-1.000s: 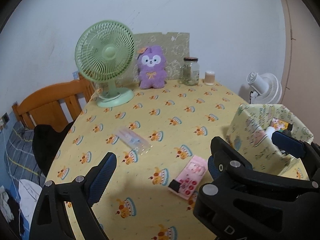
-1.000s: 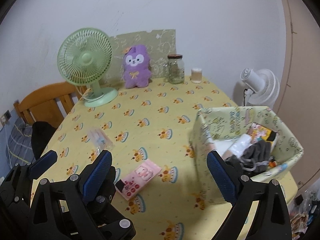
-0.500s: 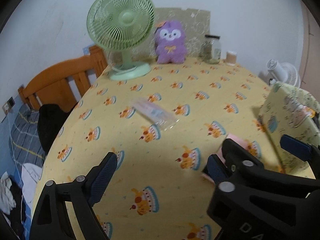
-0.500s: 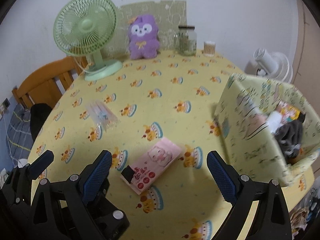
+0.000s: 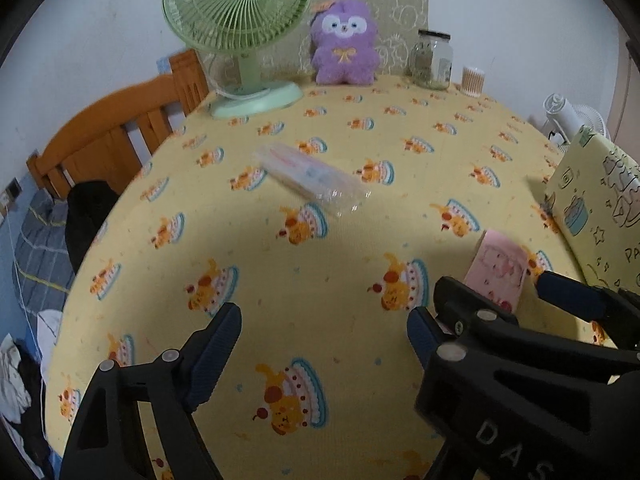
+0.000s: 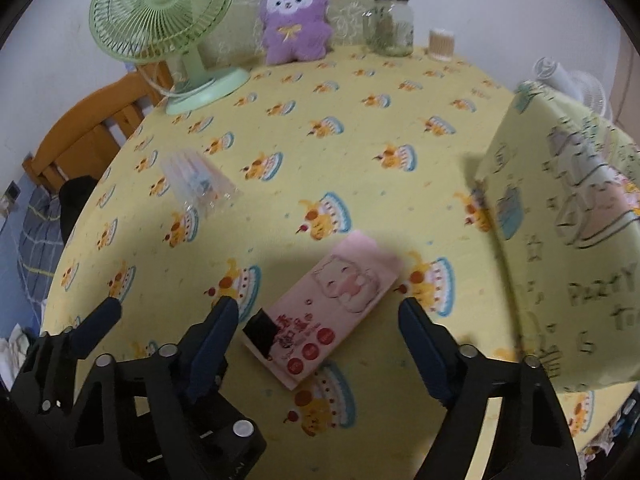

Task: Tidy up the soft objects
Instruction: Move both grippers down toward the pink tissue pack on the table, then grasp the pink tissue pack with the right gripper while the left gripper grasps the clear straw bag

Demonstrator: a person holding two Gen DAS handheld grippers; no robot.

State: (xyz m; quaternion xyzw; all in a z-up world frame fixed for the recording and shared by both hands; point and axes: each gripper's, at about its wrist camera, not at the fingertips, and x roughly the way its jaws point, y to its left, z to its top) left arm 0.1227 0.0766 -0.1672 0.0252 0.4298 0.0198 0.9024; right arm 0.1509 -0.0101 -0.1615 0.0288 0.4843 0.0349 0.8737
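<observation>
Both hand-held grippers hang over the near part of the desk (image 6: 360, 128), which wears a yellow cloth printed with cakes. The right hand-held gripper (image 6: 318, 322) is released, its fingers spread wide on either side of the pink pack (image 6: 326, 312), not touching it. The pack lies flat, just left of the fabric bin (image 6: 568, 240). The left hand-held gripper (image 5: 324, 334) is also released and holds nothing, with bare cloth under it; it sits left of the pack. A clear packet (image 5: 310, 178) lies farther from the bin, toward the green fan (image 5: 240, 20). A purple plush (image 5: 345, 42) sits upright right of the fan, then a jar (image 5: 432, 60).
</observation>
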